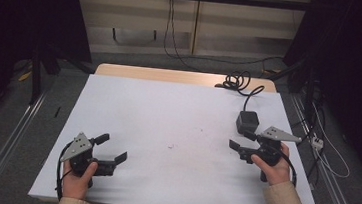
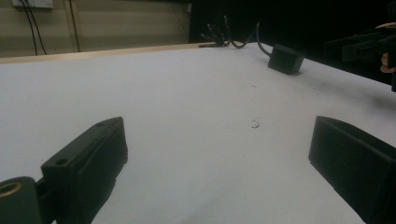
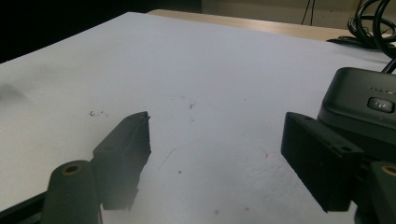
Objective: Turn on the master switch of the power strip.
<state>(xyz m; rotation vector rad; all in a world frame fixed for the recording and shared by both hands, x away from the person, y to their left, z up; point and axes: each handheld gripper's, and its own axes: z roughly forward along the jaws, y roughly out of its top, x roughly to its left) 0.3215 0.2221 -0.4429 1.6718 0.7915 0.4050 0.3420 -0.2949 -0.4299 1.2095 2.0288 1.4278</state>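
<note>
A black adapter box point(image 1: 247, 121) with a cable lies on the white table top point(image 1: 168, 111) at the right. My right gripper point(image 1: 240, 140) is just in front of it, open, with nothing between its jaws. In the right gripper view the box point(image 3: 369, 109) sits right behind the right-hand jaw of my gripper point(image 3: 217, 121), with bare table between the jaws. My left gripper point(image 1: 112, 147) stands open near the front left, held low over the table. The left gripper view has its jaws point(image 2: 219, 128) wide apart, with the box point(image 2: 286, 59) and the right gripper point(image 2: 359, 44) far off.
The box's cable point(image 1: 236, 81) coils at the table's far edge, on a wooden strip point(image 1: 181, 77). Small dark marks point(image 1: 170, 145) dot the white sheet's middle. Metal rails point(image 1: 9, 141) run along both sides of the table. More cables lie on the floor at the right.
</note>
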